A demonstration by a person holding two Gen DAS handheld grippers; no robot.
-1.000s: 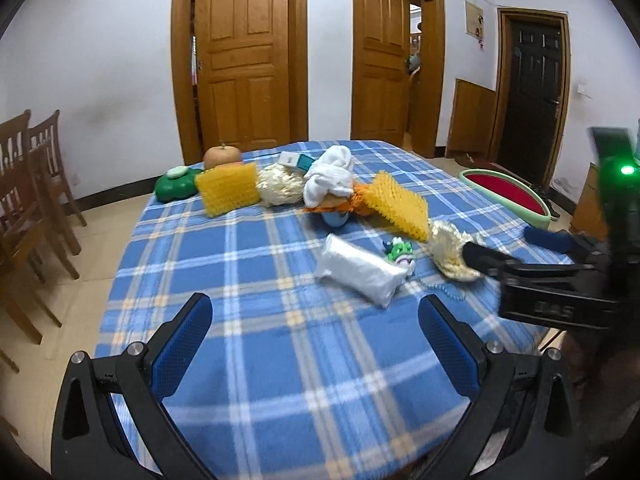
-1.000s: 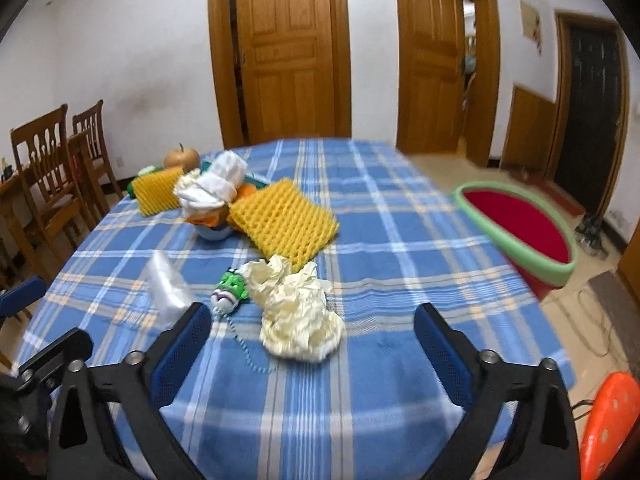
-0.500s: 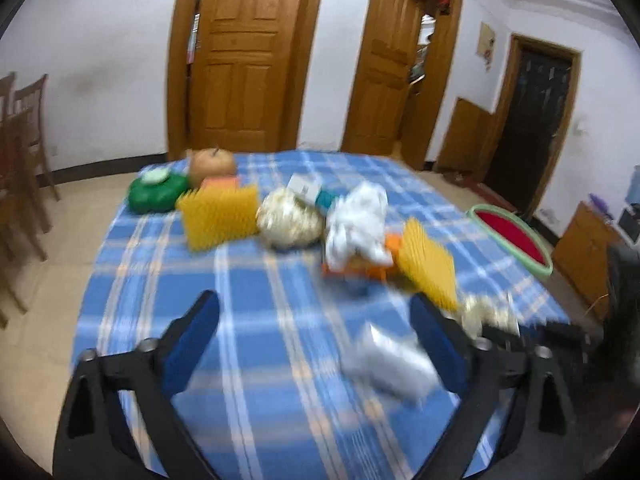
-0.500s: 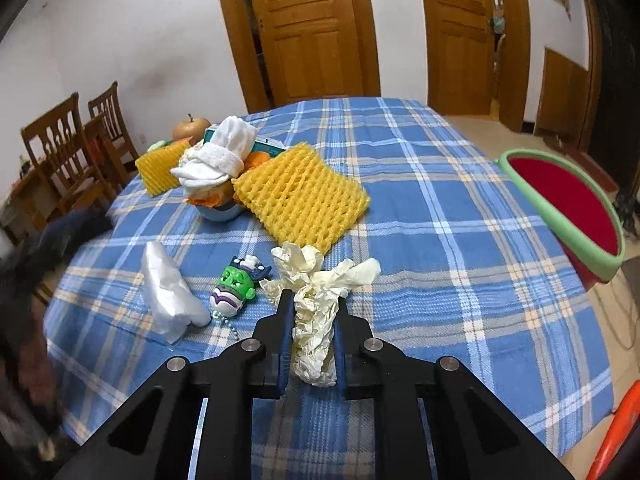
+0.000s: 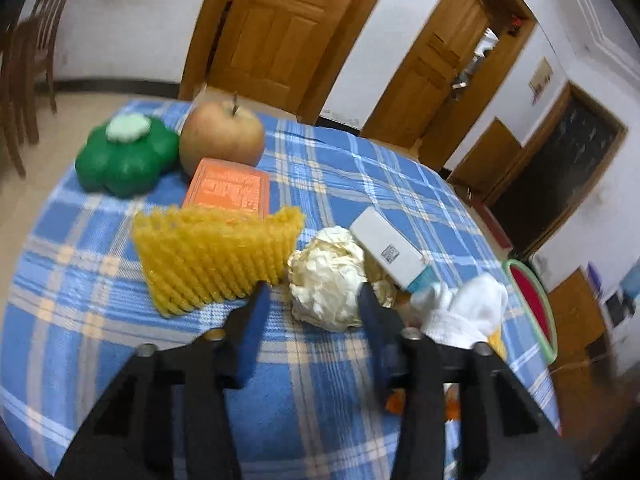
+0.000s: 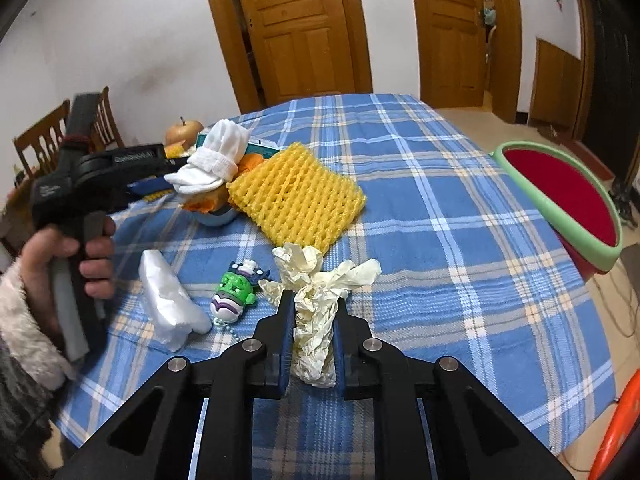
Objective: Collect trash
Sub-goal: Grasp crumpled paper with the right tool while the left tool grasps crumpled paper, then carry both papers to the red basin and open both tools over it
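My right gripper [image 6: 311, 300] is shut on a crumpled cream latex glove [image 6: 316, 300] and holds it just above the blue plaid table [image 6: 460, 216]. My left gripper [image 5: 312, 294] is open, its fingers either side of a crumpled cream paper ball [image 5: 328, 280] that rests on the table [image 5: 80, 340]; its right finger overlaps the ball's edge. A yellow foam net [image 5: 212, 256] lies just left of that ball. Another yellow foam net [image 6: 296, 196] and a clear plastic wrapper [image 6: 170, 304] lie ahead of the right gripper. The left gripper [image 6: 152, 184] also shows in the right wrist view.
An apple [image 5: 220, 136], a green flower-shaped box [image 5: 126, 158], an orange box [image 5: 228, 188], a white box [image 5: 390, 254] and a white sock [image 5: 464, 312] crowd the left gripper. A green toy keychain [image 6: 236, 292] lies by the glove. A watermelon-shaped bin [image 6: 560, 196] stands beyond the table's right edge.
My left gripper moved forward to the far end of the table and narrowed around the paper ball. My right gripper closed on the glove and lifted it slightly.
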